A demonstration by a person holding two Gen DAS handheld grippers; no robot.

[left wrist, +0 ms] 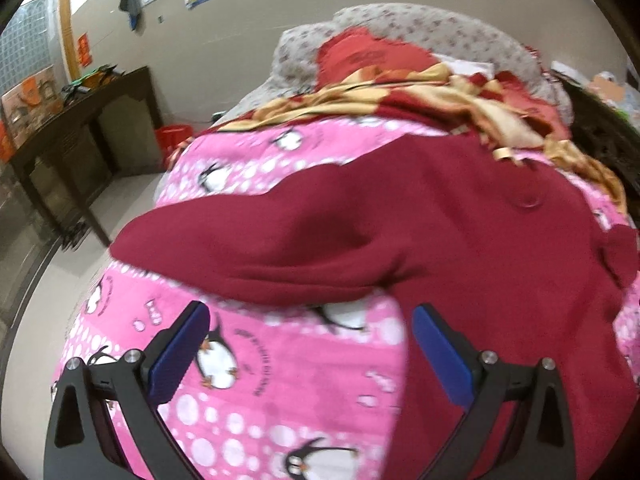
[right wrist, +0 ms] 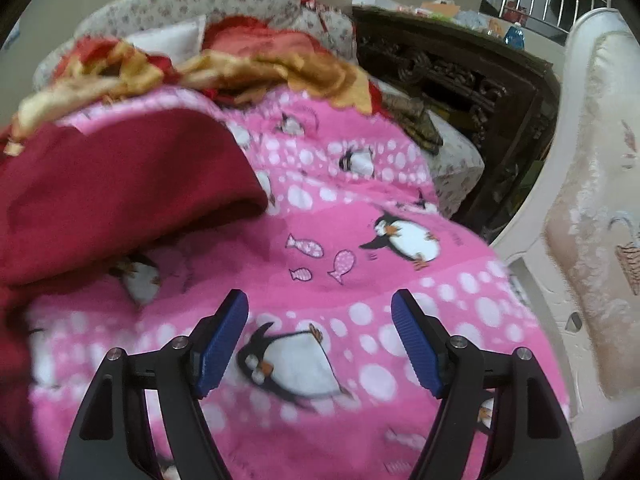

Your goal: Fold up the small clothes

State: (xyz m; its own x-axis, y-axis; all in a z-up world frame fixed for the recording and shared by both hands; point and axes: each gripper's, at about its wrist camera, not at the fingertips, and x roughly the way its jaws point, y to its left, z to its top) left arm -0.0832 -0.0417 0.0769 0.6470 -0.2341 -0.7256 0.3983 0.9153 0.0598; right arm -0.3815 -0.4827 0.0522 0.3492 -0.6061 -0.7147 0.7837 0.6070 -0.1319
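Note:
A dark red garment point(left wrist: 400, 220) lies spread on a pink penguin-print blanket point(left wrist: 280, 380). My left gripper point(left wrist: 310, 314) is open and empty, just in front of the garment's near folded edge, its right finger over the red cloth. In the right wrist view the same garment point(right wrist: 120, 188) lies at the left on the blanket point(right wrist: 360, 264). My right gripper point(right wrist: 320, 300) is open and empty above the bare blanket, to the right of the garment and apart from it.
A red and gold cloth heap point(left wrist: 440, 96) and a floral pillow point(left wrist: 420, 28) lie at the back of the bed. A dark wooden table point(left wrist: 80, 128) stands left. A carved dark cabinet point(right wrist: 460, 72) and a cream chair point(right wrist: 592, 200) stand right.

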